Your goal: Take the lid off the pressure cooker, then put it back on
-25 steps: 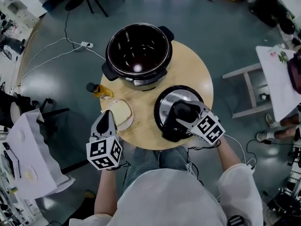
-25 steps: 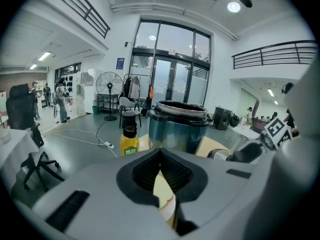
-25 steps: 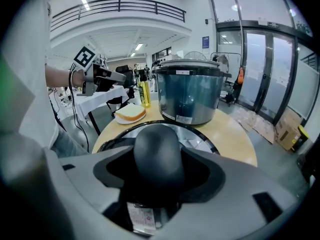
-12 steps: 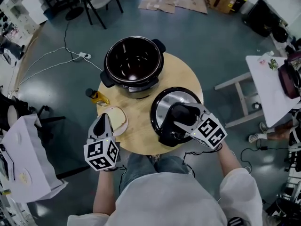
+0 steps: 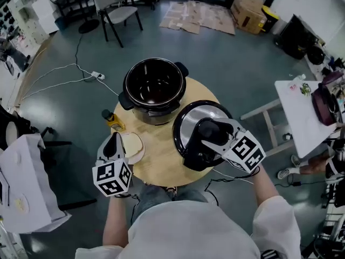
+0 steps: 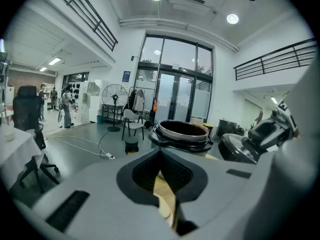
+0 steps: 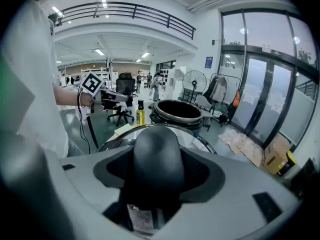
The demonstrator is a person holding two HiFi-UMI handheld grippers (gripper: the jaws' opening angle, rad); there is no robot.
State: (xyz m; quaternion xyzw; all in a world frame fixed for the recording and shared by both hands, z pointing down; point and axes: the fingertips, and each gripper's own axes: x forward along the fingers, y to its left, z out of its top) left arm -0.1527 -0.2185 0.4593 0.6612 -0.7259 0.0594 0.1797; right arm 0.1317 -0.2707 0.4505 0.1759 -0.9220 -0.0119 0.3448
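At centre frame, table (image 5: 161, 163): round, light wood top, standing on a grey floor (image 5: 232, 58).
Pressure cooker pot (image 5: 153, 111): stood upright on the upper part of the table, open at the top, dark inside, no lid on it.
Lid (image 5: 187, 124): black rim with a steel face, lying to the lower right of the pot and apart from it; in the head view it overlapped the table's right edge. Whether its rim touched the table could not be told.
Handle (image 7: 157, 159): black, domed, on top of the lid, seated between the right jaws.
Right gripper (image 5: 206, 138): jaws closed on the lid's handle, one on either side of it, as the right gripper view showed.
Left gripper (image 5: 114, 142): at the table's lower left edge, jaws closed tip to tip with nothing between them, pointing toward the pot.
Pale disc (image 5: 132, 144): flat on the table, just beside the left gripper's tips.
Bottle (image 5: 111, 120): small, yellow with a dark cap, at the table's left edge, near the pot.
Chair (image 5: 116, 4): upper left, well apart from the table.
Cable (image 5: 59, 69): white, trailing over the floor at left.
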